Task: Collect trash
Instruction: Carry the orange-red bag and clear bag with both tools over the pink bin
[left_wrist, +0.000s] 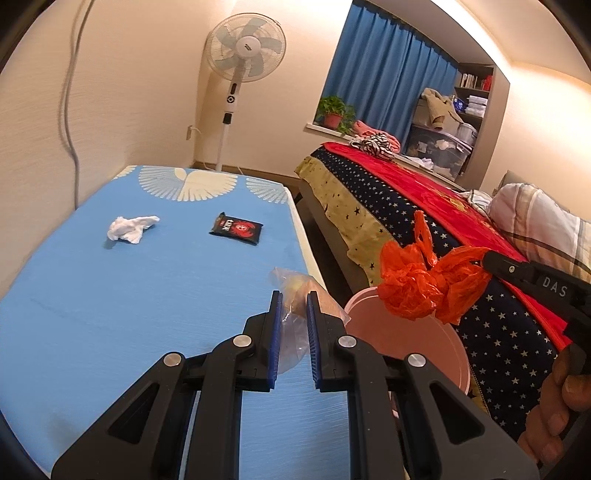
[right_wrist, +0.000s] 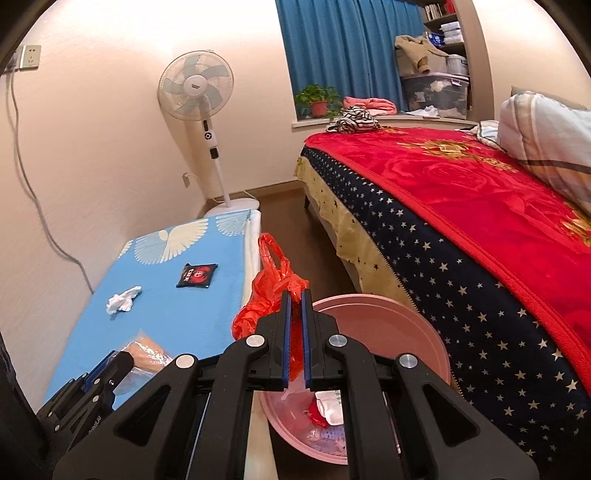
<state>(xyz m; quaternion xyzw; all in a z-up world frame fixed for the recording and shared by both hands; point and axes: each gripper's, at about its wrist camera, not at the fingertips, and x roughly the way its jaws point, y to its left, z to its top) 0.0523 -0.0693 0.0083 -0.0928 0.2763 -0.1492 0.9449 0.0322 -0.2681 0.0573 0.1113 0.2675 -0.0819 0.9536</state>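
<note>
You were midway through the drop-off step. Your right claw (right_wrist: 295, 295) was pinched on the orange plastic bag (right_wrist: 271, 295), holding it in the air just above the rim of the pink bin (right_wrist: 424, 332), at centre frame in the right wrist view. In the left wrist view the same bag (left_wrist: 424, 284) hung crumpled at right of centre, over the bin's (left_wrist: 424, 339) near edge, its handle loop sticking up. It looked thin, wrinkled and light, so it may cling to the pads when you let go.

Your left claw (left_wrist: 294, 295) was closed around a clear wrapper with something pale brown inside (left_wrist: 295, 291), low at centre frame, at the right edge of the blue desk (left_wrist: 110, 314). How firmly it was gripped, I could not tell.

The next move, as I judge it, called for carrying the orange bag further over the bin's mouth before spreading the right claw, then bringing the wrapper across.

Two items lay apart on the desk in the upper left of the frame: a crumpled white tissue (left_wrist: 131, 229) and a black sachet (left_wrist: 236, 229).
</note>
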